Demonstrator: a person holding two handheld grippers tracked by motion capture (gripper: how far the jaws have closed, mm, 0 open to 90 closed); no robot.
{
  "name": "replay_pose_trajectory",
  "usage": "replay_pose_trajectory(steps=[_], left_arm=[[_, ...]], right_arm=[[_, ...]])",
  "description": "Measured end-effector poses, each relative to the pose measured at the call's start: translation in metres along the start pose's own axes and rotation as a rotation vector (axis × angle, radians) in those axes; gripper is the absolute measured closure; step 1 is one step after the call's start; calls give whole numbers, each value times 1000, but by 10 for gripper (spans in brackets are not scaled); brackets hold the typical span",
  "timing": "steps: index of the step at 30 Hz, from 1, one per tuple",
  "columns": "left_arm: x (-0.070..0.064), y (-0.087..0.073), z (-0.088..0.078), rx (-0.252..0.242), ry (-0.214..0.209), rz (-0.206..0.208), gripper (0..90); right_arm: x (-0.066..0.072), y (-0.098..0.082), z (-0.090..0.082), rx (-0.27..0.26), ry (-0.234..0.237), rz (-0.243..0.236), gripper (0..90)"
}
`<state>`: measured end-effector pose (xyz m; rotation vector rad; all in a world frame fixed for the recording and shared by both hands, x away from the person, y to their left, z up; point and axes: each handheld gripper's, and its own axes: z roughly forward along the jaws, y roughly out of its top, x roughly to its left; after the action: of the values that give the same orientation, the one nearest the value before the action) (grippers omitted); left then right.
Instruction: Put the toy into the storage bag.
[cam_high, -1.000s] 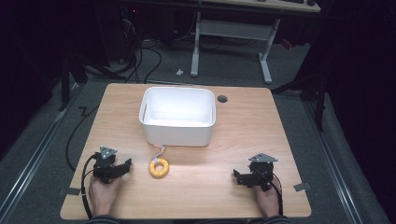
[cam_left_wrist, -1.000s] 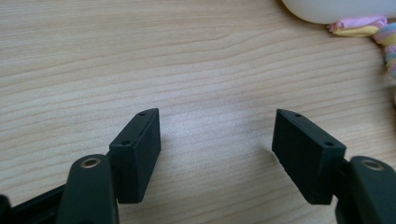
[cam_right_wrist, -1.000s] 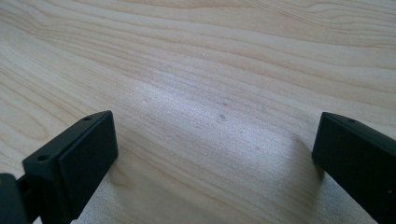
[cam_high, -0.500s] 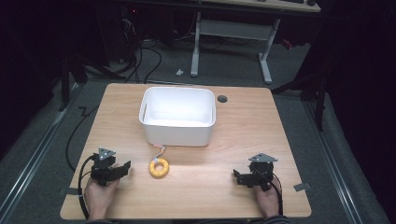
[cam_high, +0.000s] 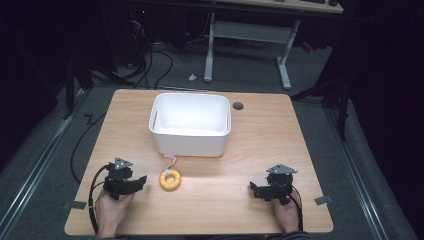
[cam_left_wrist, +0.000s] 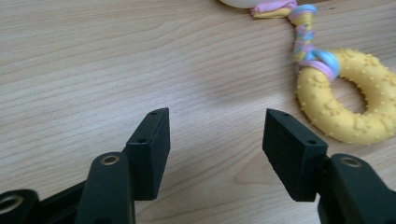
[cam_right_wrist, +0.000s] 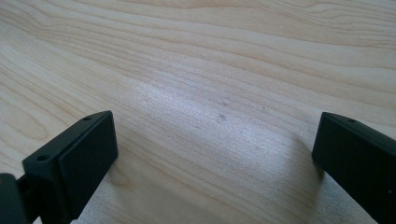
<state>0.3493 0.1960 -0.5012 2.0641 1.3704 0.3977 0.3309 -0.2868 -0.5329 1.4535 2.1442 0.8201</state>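
Observation:
A yellow knobbly ring toy (cam_high: 170, 180) with a pastel rope tail (cam_left_wrist: 306, 32) lies on the wooden table in front of the white bin (cam_high: 190, 125). In the left gripper view the ring (cam_left_wrist: 348, 98) sits ahead and to the right of the jaws. My left gripper (cam_high: 140, 181) is just left of the ring, apart from it. Its jaws (cam_left_wrist: 215, 135) have just been closing and stand partly open over bare wood. My right gripper (cam_high: 254, 190) rests at the front right, open wide (cam_right_wrist: 215, 149) with nothing between its jaws.
The bin looks empty and stands mid-table towards the back. A round cable hole (cam_high: 238, 106) is in the tabletop to the bin's right. Bare wood (cam_high: 260, 145) lies between the bin and the right gripper. Cables and desk legs fill the dark floor beyond.
The left gripper has edged slightly toward the ring toy. The right hand, the toy and the bin have not moved.

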Motion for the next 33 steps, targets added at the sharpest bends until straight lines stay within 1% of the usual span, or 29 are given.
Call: replay_pose_trajectory(steps=[3, 6, 7, 10, 13, 18, 21, 22, 23, 28, 33], left_arm=[[-3, 1, -1, -2, -5, 12, 451], [-9, 5, 0, 5, -22, 24, 459], [-9, 5, 0, 5, -22, 24, 461], [-16, 10, 1, 6, -35, 39, 465], [-18, 12, 1, 4, -38, 44, 469], [-26, 18, 3, 2, -68, 54, 471], [-28, 20, 5, 0, -73, 55, 471], [-30, 22, 6, 1, -84, 57, 471], [-30, 22, 6, 1, -84, 57, 472], [-39, 29, 13, 19, -95, 85, 479], [-44, 32, 18, 27, -102, 99, 483]], right_arm=[[0, 0, 0, 0, 0, 0, 0], [0, 0, 0, 0, 0, 0, 0], [0, 0, 0, 0, 0, 0, 0], [0, 0, 0, 0, -1, 0, 0], [0, 0, 0, 0, 0, -1, 0], [0, 0, 0, 0, 0, -1, 0], [0, 0, 0, 1, 0, -1, 0], [0, 0, 0, 0, 0, -1, 0], [0, 0, 0, 0, 0, -1, 0], [0, 0, 0, 1, 0, -1, 0], [0, 0, 0, 0, 0, -1, 0]])
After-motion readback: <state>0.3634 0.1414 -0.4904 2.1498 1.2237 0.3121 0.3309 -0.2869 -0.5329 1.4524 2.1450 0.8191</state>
